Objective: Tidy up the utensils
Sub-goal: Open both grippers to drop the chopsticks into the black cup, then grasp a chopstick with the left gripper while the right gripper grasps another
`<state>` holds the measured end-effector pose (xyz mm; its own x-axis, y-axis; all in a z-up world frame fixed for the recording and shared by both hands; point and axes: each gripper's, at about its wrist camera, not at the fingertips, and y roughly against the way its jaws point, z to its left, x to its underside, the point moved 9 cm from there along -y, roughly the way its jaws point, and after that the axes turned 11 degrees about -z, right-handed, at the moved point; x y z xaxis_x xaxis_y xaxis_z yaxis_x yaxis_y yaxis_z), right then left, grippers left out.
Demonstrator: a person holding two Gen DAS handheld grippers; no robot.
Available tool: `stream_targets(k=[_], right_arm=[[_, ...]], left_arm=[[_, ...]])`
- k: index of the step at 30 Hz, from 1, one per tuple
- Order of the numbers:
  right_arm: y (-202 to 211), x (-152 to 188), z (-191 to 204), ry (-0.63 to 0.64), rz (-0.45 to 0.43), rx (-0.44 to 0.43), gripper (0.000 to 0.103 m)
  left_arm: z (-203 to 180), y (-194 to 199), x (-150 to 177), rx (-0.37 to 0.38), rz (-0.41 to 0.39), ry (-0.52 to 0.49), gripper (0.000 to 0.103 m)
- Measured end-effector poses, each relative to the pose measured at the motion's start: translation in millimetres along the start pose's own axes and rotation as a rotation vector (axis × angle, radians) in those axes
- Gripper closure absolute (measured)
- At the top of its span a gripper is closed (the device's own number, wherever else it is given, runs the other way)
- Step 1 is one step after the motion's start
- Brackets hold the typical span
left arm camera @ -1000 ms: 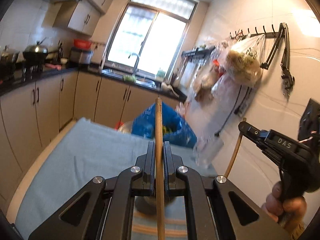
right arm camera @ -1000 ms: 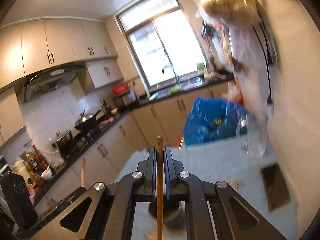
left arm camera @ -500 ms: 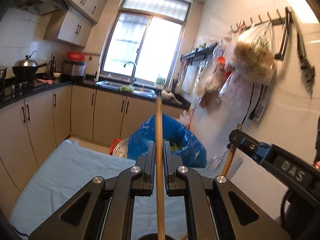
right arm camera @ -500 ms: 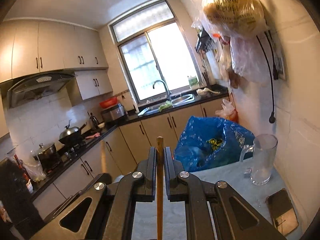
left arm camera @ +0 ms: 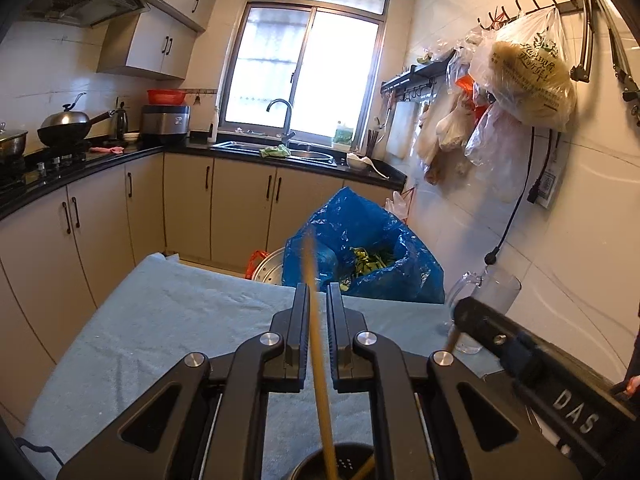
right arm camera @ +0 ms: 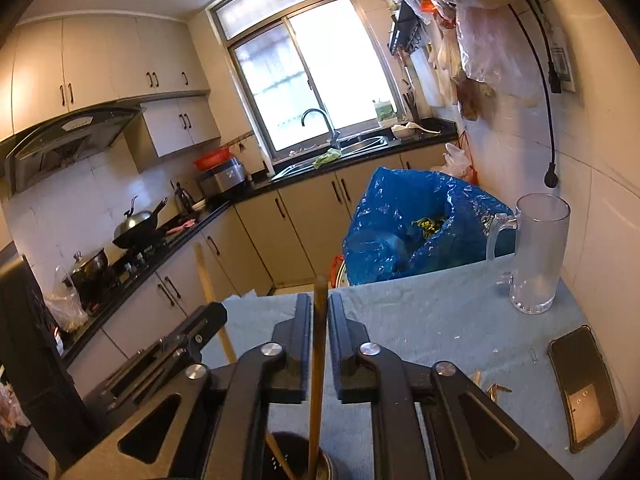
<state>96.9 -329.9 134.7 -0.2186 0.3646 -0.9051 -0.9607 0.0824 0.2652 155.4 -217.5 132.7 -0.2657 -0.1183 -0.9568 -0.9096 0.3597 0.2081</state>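
A wooden chopstick (left arm camera: pixel 316 320) stands between the fingers of my left gripper (left arm camera: pixel 318 292), blurred and leaning, its lower end in a dark perforated utensil holder (left arm camera: pixel 336 464) below. The left jaws are slightly apart and no longer pinch it. A darker chopstick (right arm camera: pixel 319 344) stands between the fingers of my right gripper (right arm camera: pixel 319 300), its lower end in the same holder (right arm camera: pixel 300 460); these jaws also stand slightly apart. The right gripper shows at the right of the left wrist view (left arm camera: pixel 460 316), and the left gripper shows at the left of the right wrist view (right arm camera: pixel 212 316).
The table is covered by a light blue towel (left arm camera: pixel 168 320). A glass mug (right arm camera: pixel 538 252) and a black phone (right arm camera: pixel 582 388) sit near the right wall. A blue rubbish bag (left arm camera: pixel 360 248) stands behind the table. Small scraps (right arm camera: pixel 496 388) lie by the phone.
Both grippers lowered their chopsticks into the holder. The jaws of both opened a little, and the left chopstick now leans and blurs as it drops.
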Motion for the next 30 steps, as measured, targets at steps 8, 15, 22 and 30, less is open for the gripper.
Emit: stream_targets(k=[8, 15, 22, 30], right_arm=[[32, -17, 5, -0.002, -0.039, 0.01, 0.059], [93, -11, 3, 0.057, -0.06, 0.028, 0.043], [130, 88, -13, 0.125, 0.182, 0.008, 0.039], [165, 229, 1, 0.317, 0.509, -0.127, 0.054]], left_arm=[[22, 52, -23, -0.048, -0.026, 0.029, 0.063], [58, 124, -21, -0.095, -0.021, 0.088, 0.045], [100, 186, 43, -0.149, 0.104, 0.161, 0.045], [109, 217, 152, -0.091, 0.364, 0.215, 0.054]])
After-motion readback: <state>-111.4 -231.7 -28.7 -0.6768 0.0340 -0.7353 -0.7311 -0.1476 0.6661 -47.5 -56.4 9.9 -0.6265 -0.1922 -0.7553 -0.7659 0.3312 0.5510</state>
